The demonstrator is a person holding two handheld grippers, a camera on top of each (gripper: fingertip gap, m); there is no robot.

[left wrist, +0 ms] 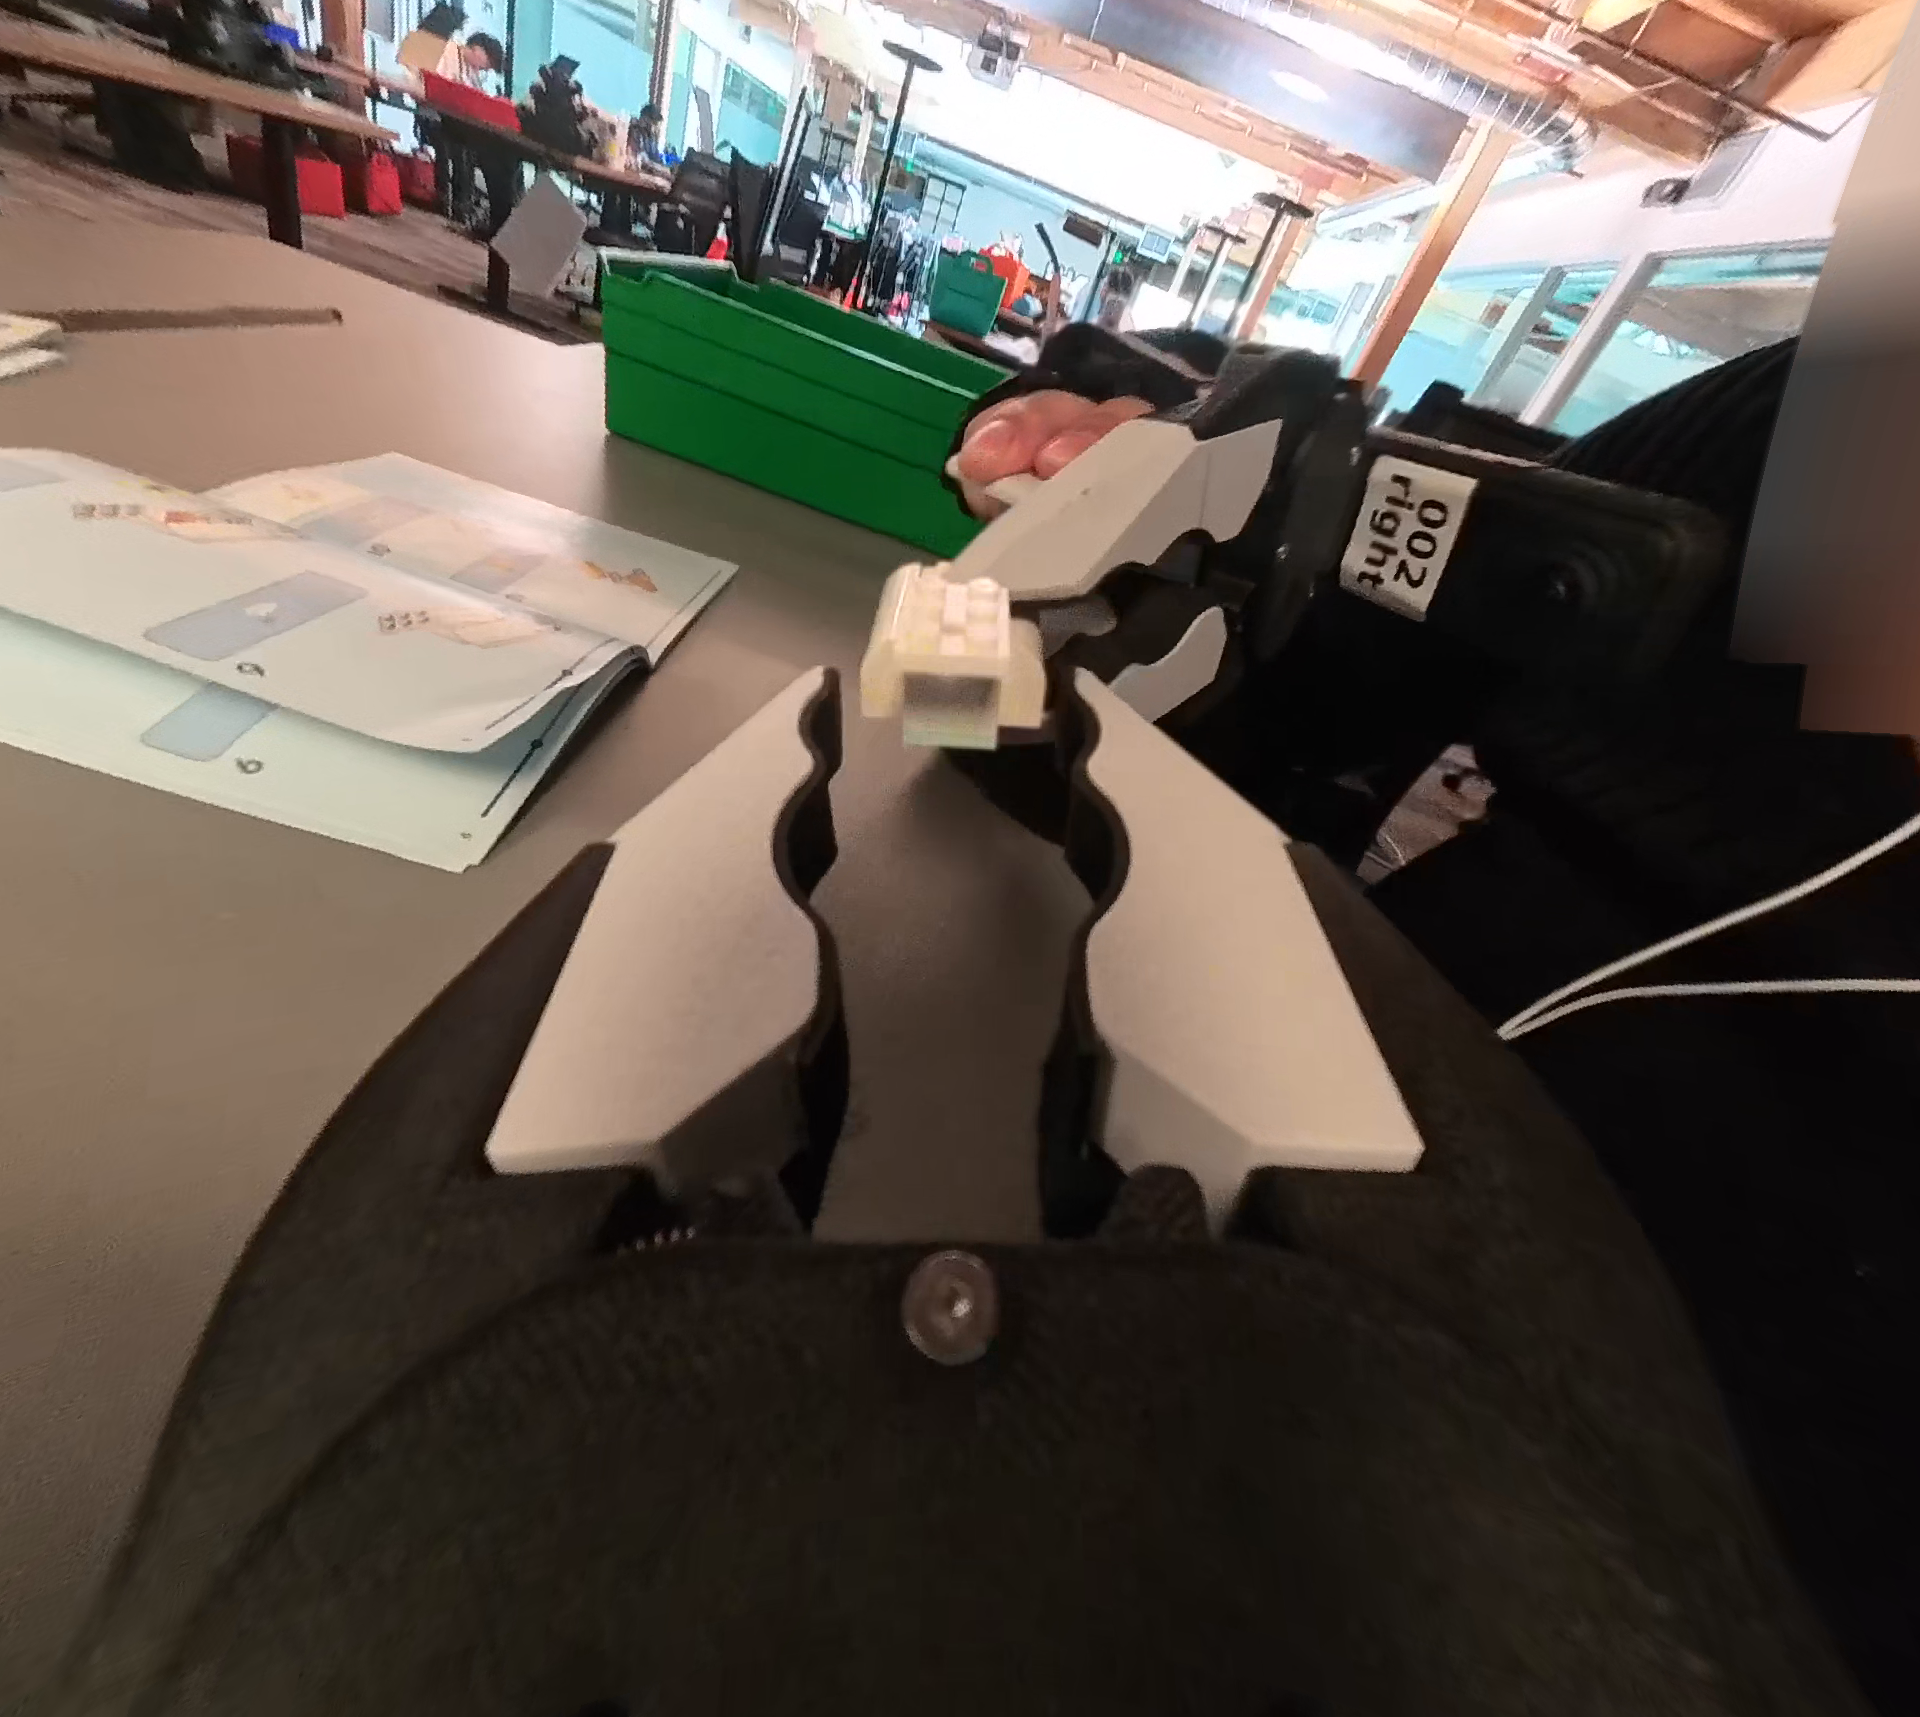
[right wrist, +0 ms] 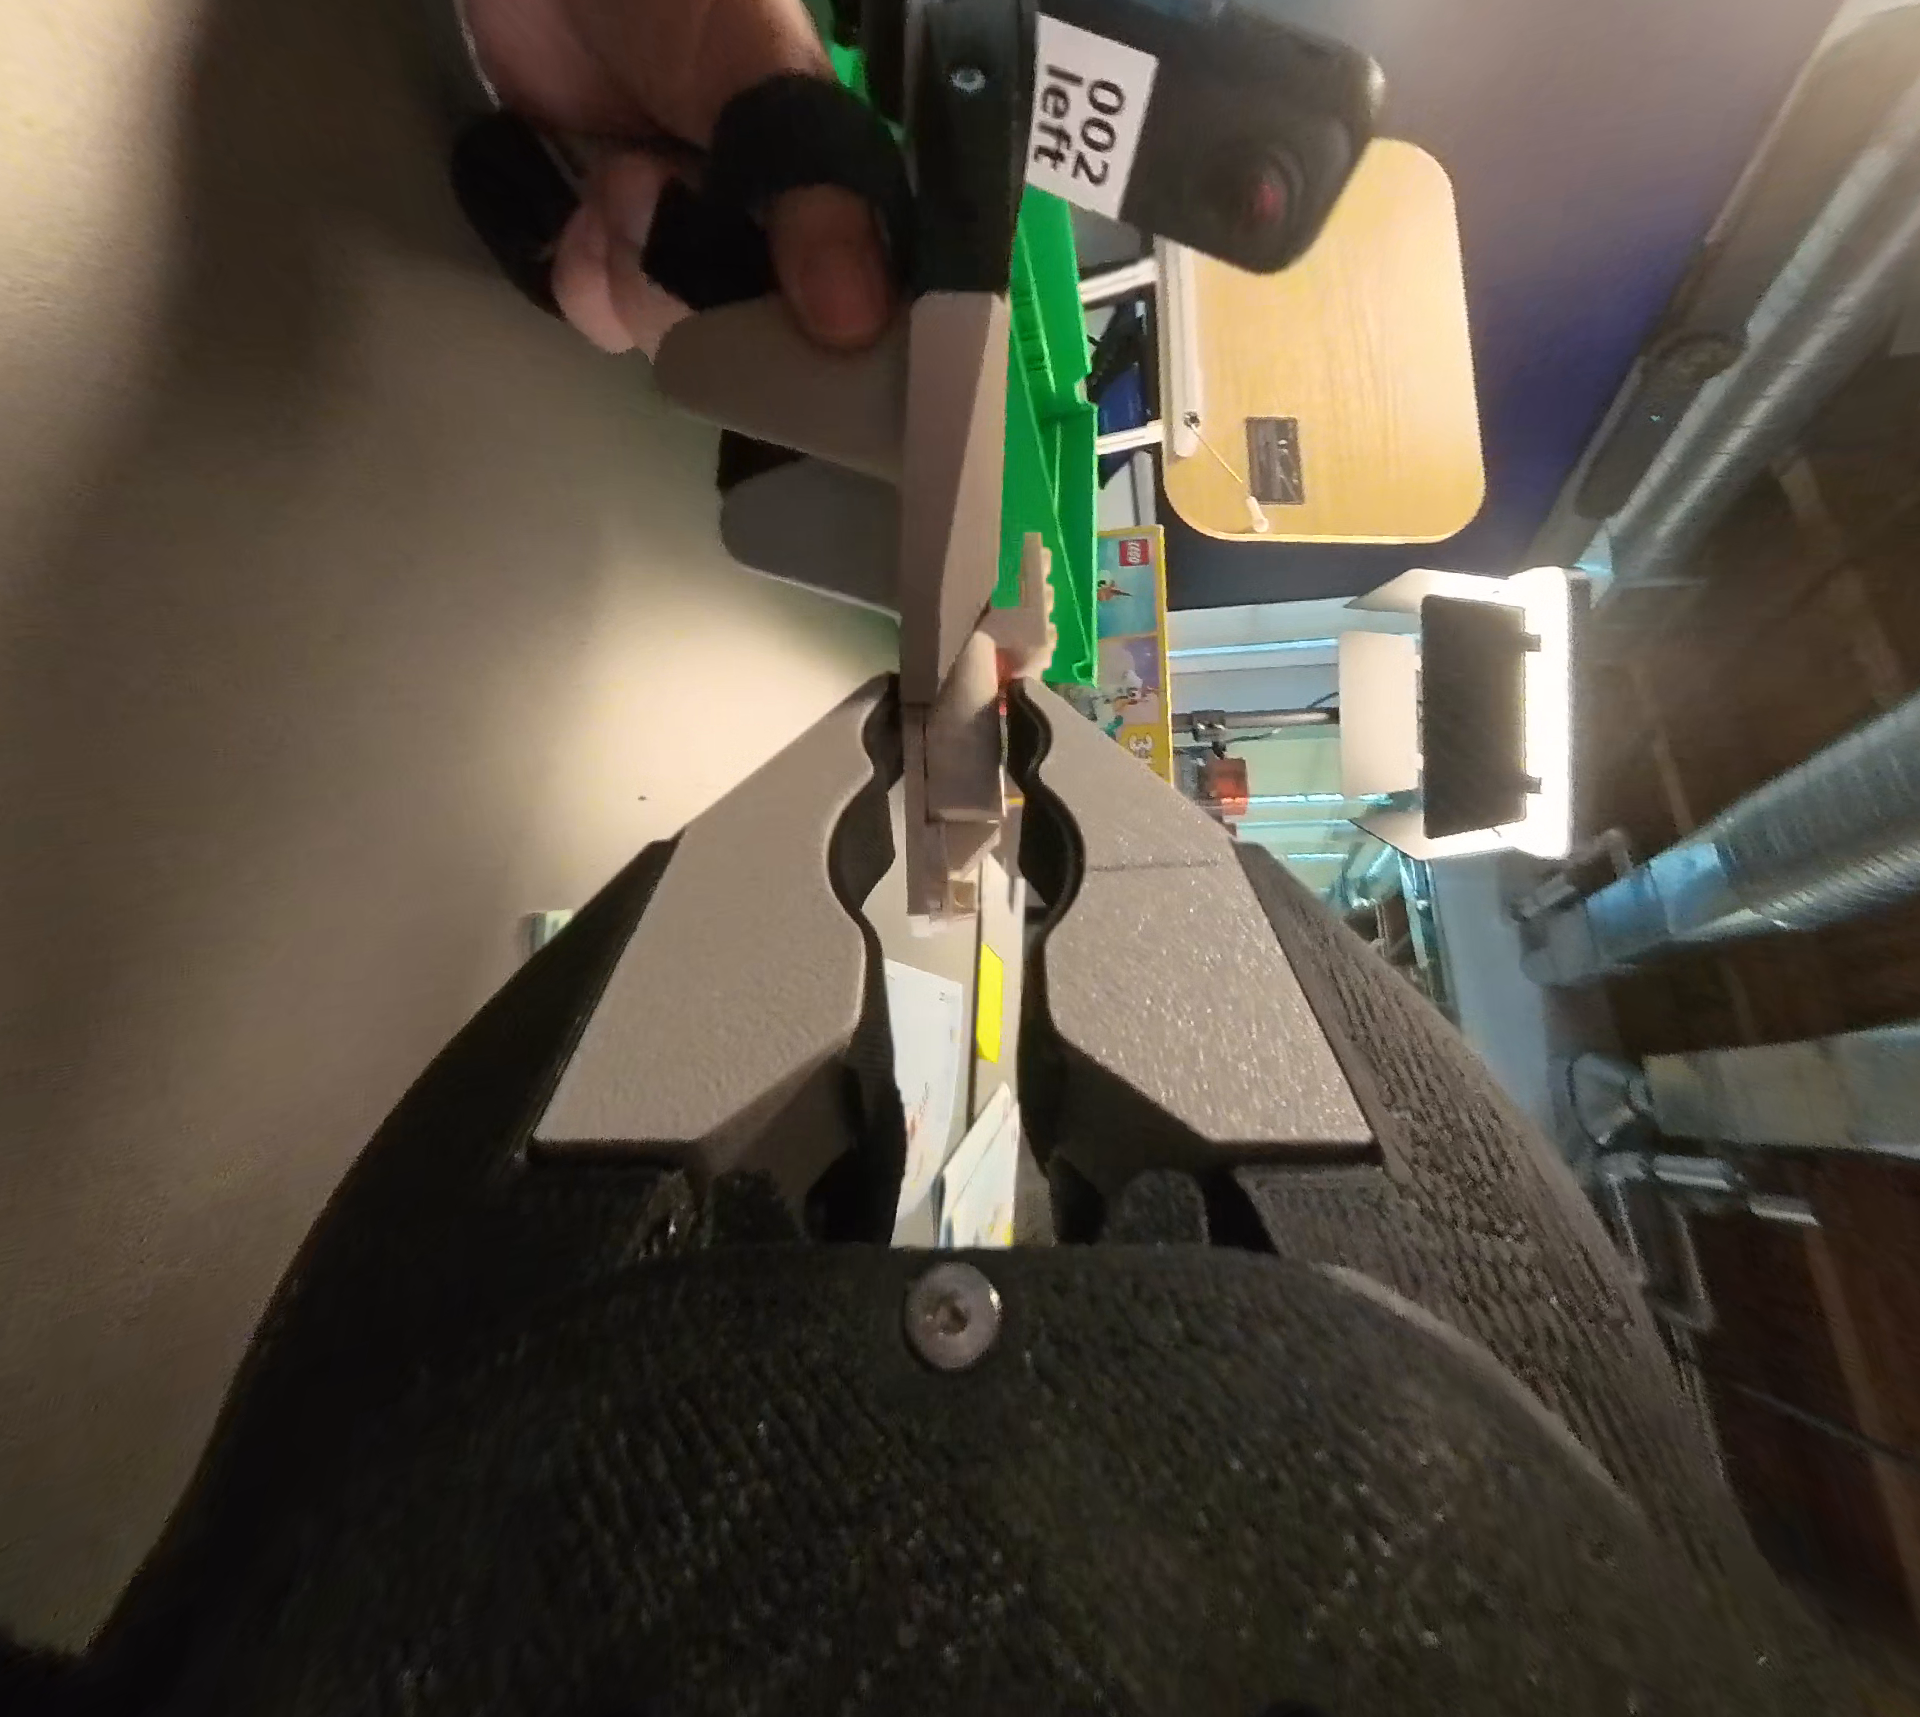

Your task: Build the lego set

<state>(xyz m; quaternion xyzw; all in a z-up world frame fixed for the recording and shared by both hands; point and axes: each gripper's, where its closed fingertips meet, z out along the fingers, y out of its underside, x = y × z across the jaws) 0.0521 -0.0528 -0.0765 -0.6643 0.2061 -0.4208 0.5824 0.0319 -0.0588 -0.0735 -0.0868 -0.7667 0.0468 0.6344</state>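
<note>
On the table an open manual and a green bin are seen. The left gripper is spread apart, empty. A small white assembly, clearly far from finished, is clamped mid-air by the right gripper.

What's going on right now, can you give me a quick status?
Right gripper shut on white lego assembly, held above the table. Left gripper open, fingers either side of it. Instruction booklet and green bin off aside.
</note>
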